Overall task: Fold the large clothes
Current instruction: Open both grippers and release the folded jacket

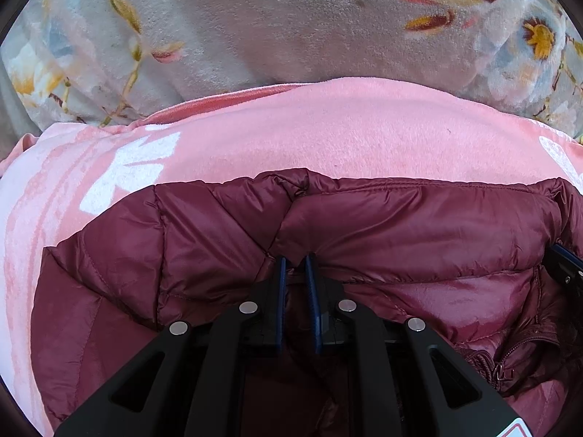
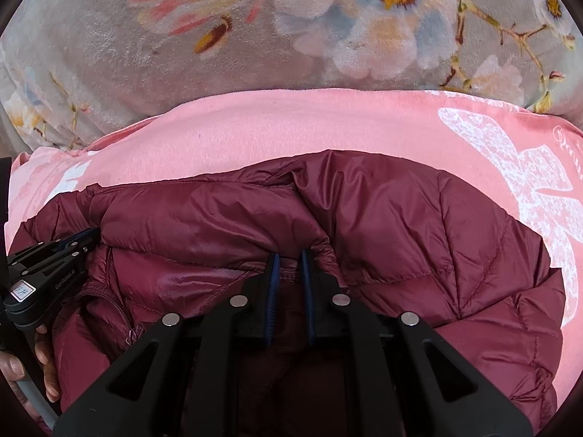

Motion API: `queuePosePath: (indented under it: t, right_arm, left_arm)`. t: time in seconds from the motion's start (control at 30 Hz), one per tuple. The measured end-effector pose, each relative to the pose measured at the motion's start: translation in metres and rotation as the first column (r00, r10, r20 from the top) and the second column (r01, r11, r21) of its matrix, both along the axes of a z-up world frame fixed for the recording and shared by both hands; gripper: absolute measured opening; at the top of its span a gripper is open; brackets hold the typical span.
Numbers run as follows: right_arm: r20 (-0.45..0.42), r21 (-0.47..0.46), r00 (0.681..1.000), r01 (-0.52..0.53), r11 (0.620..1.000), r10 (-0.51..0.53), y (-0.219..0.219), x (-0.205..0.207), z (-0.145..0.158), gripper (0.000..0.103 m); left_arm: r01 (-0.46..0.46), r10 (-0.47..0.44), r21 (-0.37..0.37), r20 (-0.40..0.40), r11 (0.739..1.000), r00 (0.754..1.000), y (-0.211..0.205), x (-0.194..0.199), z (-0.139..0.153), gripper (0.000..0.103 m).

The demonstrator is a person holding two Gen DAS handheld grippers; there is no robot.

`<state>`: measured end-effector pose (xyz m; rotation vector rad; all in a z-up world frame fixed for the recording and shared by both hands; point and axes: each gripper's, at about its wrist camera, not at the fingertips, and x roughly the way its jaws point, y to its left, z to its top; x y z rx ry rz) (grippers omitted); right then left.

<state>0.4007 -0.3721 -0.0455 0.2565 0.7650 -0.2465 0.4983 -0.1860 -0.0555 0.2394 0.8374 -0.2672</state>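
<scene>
A maroon quilted puffer jacket (image 1: 400, 229) lies on a pink blanket (image 1: 328, 134); it also shows in the right wrist view (image 2: 419, 225). My left gripper (image 1: 296, 260) is shut on a fold of the jacket's edge, with fabric pinched between the blue pads. My right gripper (image 2: 289, 255) is shut on the jacket edge the same way. The left gripper also shows at the left of the right wrist view (image 2: 83, 238), and the right gripper's tip shows at the right edge of the left wrist view (image 1: 563, 262). The jacket's zipper (image 2: 129, 331) lies between the two grippers.
The pink blanket (image 2: 291, 127) has white printed patterns (image 2: 528, 182) and lies over a grey floral plush blanket (image 2: 255, 36) that fills the far side. A hand (image 2: 22, 367) holds the left gripper's handle.
</scene>
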Motion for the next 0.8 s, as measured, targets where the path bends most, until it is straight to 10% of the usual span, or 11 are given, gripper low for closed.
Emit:
queuePosePath:
  t: [0.23, 0.43, 0.8]
  right_arm:
    - [0.046, 0.139, 0.998, 0.028, 0.99, -0.034, -0.005, -0.058, 0.03, 0.016]
    - [0.095, 0.06, 0.995, 0.015, 0.998, -0.021, 0.008, -0.209, 0.086, 0.059]
    - [-0.079, 0.178, 0.991, 0.122, 0.976, -0.11, 0.015, -0.455, 0.021, 0.068]
  left_arm:
    - [-0.003, 0.004, 0.045, -0.009, 0.999, 1.0, 0.016, -0.036, 0.024, 0.024]
    - [0.027, -0.033, -0.092, -0.062, 0.995, 0.998, 0.119, -0.128, 0.072, 0.055]
    - [-0.138, 0.098, -0.131, -0.273, 0.982, 0.957, 0.305, -0.276, 0.039, 0.059]
